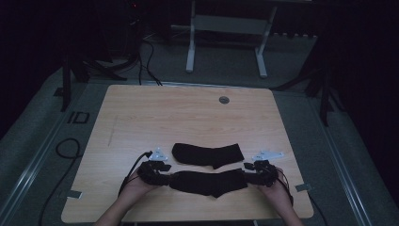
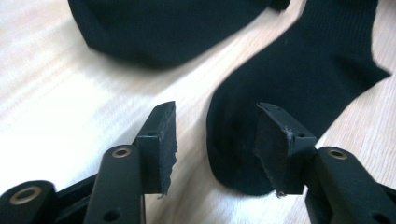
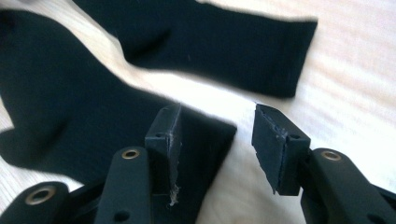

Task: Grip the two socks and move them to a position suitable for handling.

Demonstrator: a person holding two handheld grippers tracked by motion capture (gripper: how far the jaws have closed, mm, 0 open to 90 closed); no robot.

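Observation:
Two black socks lie side by side on the wooden table [image 1: 188,117]. The near sock [image 1: 209,182] stretches between my two grippers; the far sock [image 1: 207,154] lies just beyond it. At the near sock's left end my left gripper [image 1: 169,178] stands open. In the left gripper view the rounded toe [image 2: 243,154] lies between the spread pads of the left gripper [image 2: 215,112], untouched, with the far sock [image 2: 163,28] above. My right gripper [image 1: 245,176] is open at the right end. Its view shows the right gripper [image 3: 217,112] over the near sock's cuff corner [image 3: 205,135], with the far sock [image 3: 224,42] beyond.
A round cable hole [image 1: 224,100] sits near the table's far edge. Beyond the table a white metal frame [image 1: 226,28] stands on the floor, and cables [image 1: 66,150] trail at the left. The table's front edge runs close below the person's hands [image 1: 277,190].

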